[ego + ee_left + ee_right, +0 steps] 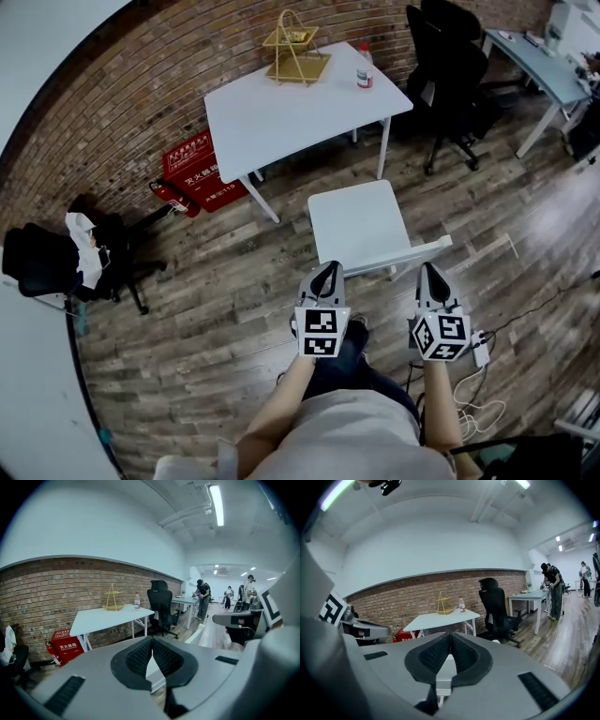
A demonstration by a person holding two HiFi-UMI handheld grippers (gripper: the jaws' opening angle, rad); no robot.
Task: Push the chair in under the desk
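A white chair point(361, 223) stands on the wood floor just in front of the white desk point(300, 108), its seat outside the desk and its backrest rail point(398, 256) towards me. My left gripper point(329, 269) is shut and empty at the rail's left end. My right gripper point(430, 270) is shut and empty near the rail's right end. Whether either tip touches the rail I cannot tell. In the left gripper view the shut left gripper point(151, 641) points at the desk point(110, 616). In the right gripper view the right gripper point(450, 639) points at the desk point(440, 618) too.
On the desk stand a gold wire basket point(295, 52) and a bottle point(365, 67). A black office chair point(450, 66) and a second desk point(539, 61) stand at the right. A red fire-extinguisher box point(202, 169) leans on the brick wall. A power strip point(480, 352) lies by my feet.
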